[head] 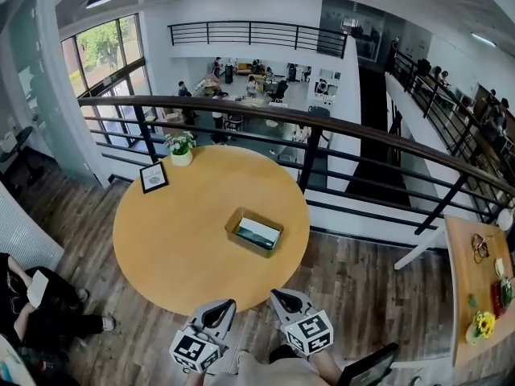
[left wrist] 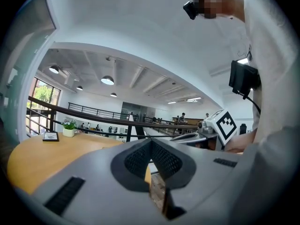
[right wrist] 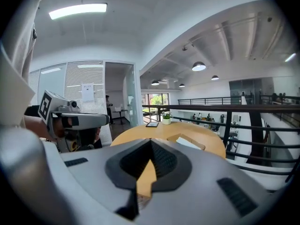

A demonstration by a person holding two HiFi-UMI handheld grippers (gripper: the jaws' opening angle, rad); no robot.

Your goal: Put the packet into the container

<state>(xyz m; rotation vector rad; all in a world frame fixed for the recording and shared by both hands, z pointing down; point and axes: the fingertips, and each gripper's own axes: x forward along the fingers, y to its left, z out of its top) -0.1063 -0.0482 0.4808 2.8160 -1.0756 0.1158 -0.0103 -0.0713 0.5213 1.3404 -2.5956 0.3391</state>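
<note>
Packet [head: 257,233] lies in the container [head: 233,222] toward the table's [head: 177,232] near-right edge, while L gripper [head: 228,302] and R gripper [head: 276,294], both w/ jaws pressed together on nothing, hover just off the near edge, prob. held clear since the job looks done.

A round table [head: 181,236] with a smooth, light-wood top stands on a floor [head: 354,292] of dark wooden planks. Three things rest directly on the top. A shallow rectangular wooden container [head: 248,244] sits a little right of the top's middle, turned at an angle to the near edge. Well apart from the container, up at the far-left rim, stands a small white pot [head: 182,158] holding a green plant with pale flowers. Just beside that pot, on the side nearer the container's left, a small dark-framed picture [head: 154,176] stands propped and tilted back.
</note>
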